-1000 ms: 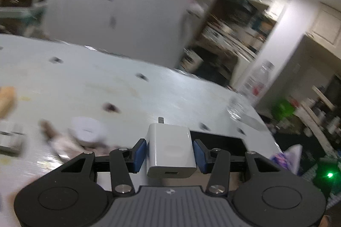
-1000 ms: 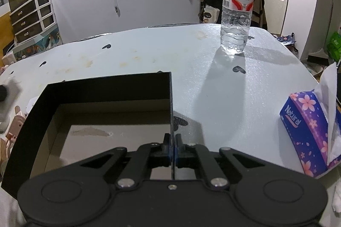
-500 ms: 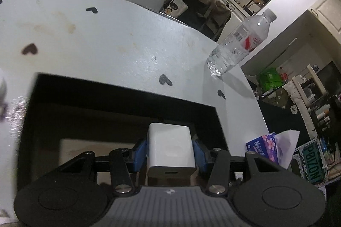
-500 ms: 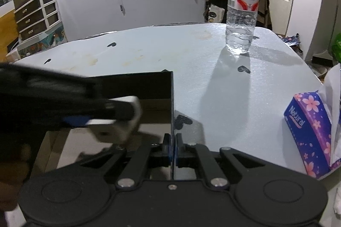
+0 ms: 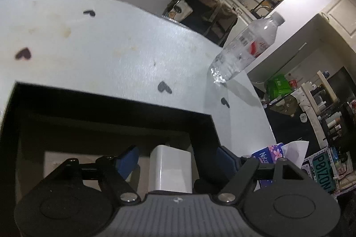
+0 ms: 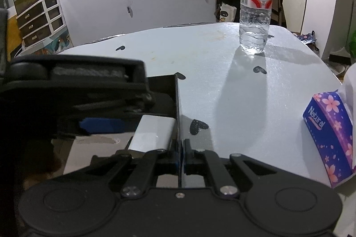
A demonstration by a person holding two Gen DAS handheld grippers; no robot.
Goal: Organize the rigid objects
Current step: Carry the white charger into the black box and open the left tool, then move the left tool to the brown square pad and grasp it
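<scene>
Left wrist view: left gripper (image 5: pixel 176 160) over the black box (image 5: pixel 106 103), jaws opening, blue pads clear of the white charger (image 5: pixel 170 170) on both sides. Charger sits btwn them, inside the box, near its right wall; can't tell if it's resting on the box floor. Water bottle (image 5: pixel 244 47) stands beyond the box, far right on the table (image 5: pixel 100 47). Tissue pack (image 5: pixel 270 153) just right of the box.

Right wrist view: right gripper (image 6: pixel 179 155) pinched tight on the box's thin right wall (image 6: pixel 177 107), pads either side of it. Left gripper (image 6: pixel 73 99) reaches into the box from the left; charger (image 6: pixel 153 134) lies inside, right up against that wall. Bottle (image 6: pixel 254 12) well beyond the box, tissue pack (image 6: pixel 329 130) off to its right.
</scene>
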